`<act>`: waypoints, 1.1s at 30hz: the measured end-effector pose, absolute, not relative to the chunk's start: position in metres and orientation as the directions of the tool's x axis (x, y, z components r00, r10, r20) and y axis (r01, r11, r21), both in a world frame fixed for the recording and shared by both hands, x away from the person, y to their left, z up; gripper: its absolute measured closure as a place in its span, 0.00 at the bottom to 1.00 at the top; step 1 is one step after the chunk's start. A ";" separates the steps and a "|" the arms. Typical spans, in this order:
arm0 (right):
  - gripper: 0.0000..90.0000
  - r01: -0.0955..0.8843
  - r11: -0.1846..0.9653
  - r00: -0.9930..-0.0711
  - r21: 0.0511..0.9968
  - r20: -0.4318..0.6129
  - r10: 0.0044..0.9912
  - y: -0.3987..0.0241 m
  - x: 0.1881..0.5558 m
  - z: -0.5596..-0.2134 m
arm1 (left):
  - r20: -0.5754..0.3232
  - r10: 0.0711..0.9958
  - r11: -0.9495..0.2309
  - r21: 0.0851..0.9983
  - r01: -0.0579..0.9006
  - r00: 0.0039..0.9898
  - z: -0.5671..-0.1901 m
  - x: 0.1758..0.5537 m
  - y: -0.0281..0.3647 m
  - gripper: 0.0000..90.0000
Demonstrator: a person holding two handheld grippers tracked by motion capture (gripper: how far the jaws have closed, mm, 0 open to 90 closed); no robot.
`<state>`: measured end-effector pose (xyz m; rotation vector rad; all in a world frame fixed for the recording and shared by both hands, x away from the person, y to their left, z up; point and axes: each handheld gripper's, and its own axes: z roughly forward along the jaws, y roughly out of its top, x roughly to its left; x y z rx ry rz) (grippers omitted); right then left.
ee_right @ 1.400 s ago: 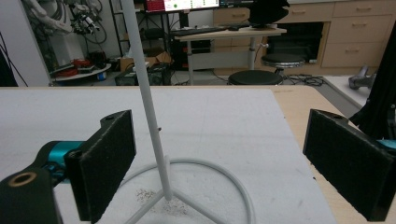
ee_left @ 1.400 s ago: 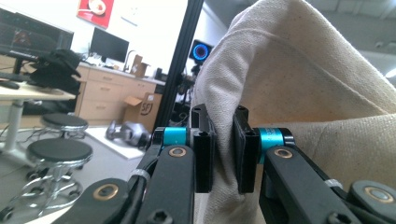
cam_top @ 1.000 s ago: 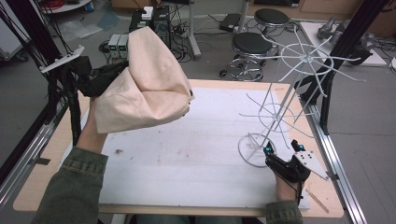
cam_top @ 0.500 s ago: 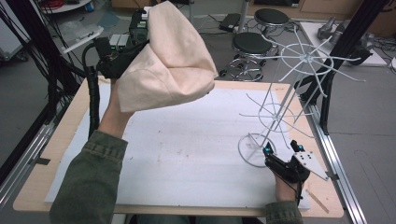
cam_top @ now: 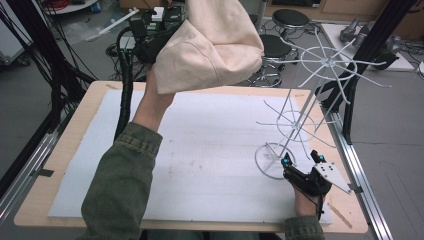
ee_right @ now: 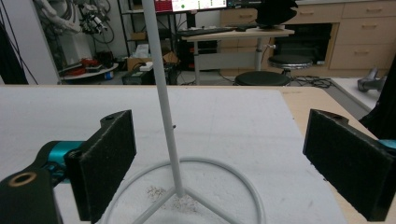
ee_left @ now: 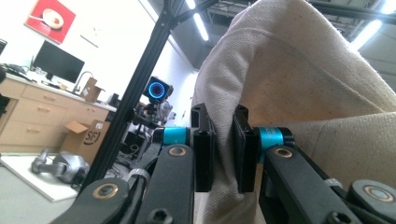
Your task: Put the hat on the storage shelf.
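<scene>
Fingers [ee_left: 245, 154] of your left gripper [cam_top: 150, 42] are clenched on a fold of the cream cloth bag [cam_top: 210, 45], held up above the far left of the worktop [cam_top: 60, 150]; its coarse weave bulges, creased and slack. Farther right, the white wire rack [cam_top: 300, 115] stands on its ring base, and your right gripper [cam_top: 300, 160] rests with fingers released, spread either side of the pole.

A robotics lab or workshop is indicated — a wooden table [cam_top: 65, 150] is framed by black aluminium rails [cam_top: 367, 42], cable bundles [cam_top: 35, 55] are hung at the far left, and stools [cam_top: 290, 19], monitors [ee_left: 58, 60], wooden cabinets [ee_right: 362, 32] and cardboard boxes [ee_left: 91, 135] are seen beyond.
</scene>
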<state>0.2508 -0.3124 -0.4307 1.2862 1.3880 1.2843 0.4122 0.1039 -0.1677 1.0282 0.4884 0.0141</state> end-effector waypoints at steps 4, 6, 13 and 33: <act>0.09 0.140 -0.038 -0.139 0.989 0.058 0.989 -0.311 0.251 -0.431 | -0.394 0.238 0.525 0.821 0.223 0.888 -0.164 0.417 0.090 0.90; 0.09 0.140 -0.039 -0.137 0.989 0.058 0.989 -0.311 0.250 -0.431 | -0.413 0.231 0.542 0.807 0.236 0.881 -0.162 0.422 0.084 0.90; 0.09 0.140 -0.040 -0.141 0.989 0.059 0.988 -0.312 0.249 -0.430 | -0.467 0.219 0.560 0.779 0.281 0.857 -0.154 0.443 0.058 0.90; 0.10 0.127 -0.035 -0.150 0.991 0.054 0.987 -0.312 0.248 -0.430 | -0.520 0.220 0.530 0.774 0.346 0.825 -0.164 0.493 -0.005 0.90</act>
